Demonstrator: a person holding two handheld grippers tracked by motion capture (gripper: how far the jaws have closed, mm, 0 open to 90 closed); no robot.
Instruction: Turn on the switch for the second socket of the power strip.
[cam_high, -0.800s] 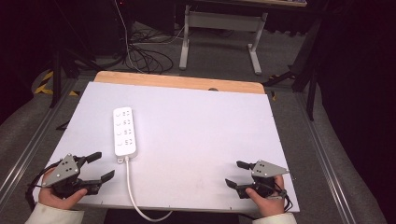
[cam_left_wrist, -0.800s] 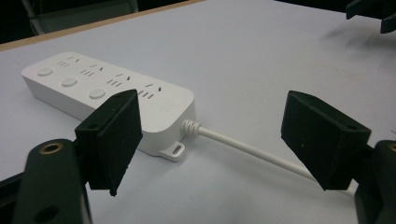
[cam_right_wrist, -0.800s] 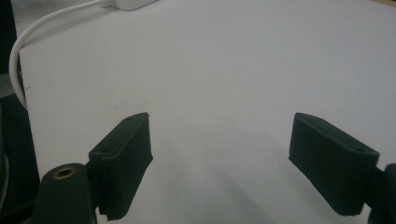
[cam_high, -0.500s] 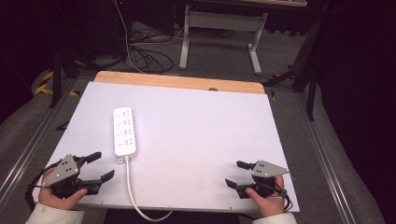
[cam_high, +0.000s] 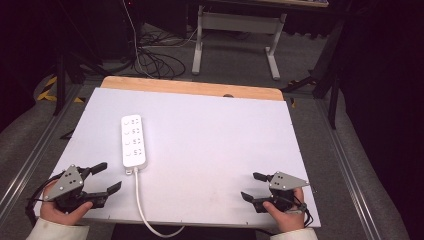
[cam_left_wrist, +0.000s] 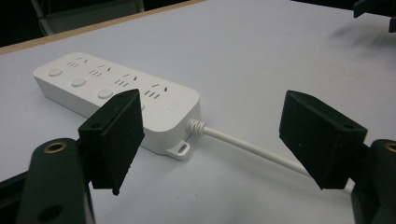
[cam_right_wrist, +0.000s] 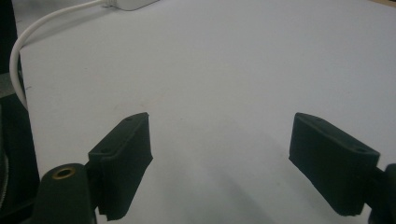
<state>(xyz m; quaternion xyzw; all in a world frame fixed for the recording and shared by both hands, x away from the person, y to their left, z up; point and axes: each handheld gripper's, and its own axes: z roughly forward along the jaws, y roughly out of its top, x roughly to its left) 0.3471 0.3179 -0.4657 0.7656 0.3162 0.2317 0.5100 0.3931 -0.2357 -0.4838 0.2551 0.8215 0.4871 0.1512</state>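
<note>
Left gripper (cam_high: 102, 176) and right gripper (cam_high: 255, 186) both jaws apart, empty, at worktop's near corners. White plastic four-socket power strip (cam_high: 134, 140) lies left of centre; rigid, light, probably slick. Grip across its narrow sides; white cord (cam_high: 141, 210) is floppy.

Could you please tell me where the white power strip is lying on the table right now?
In the high view, the white plastic power strip lies flat on the left half of the white table, just ahead of the left gripper, its cord trailing off the near edge.
</note>
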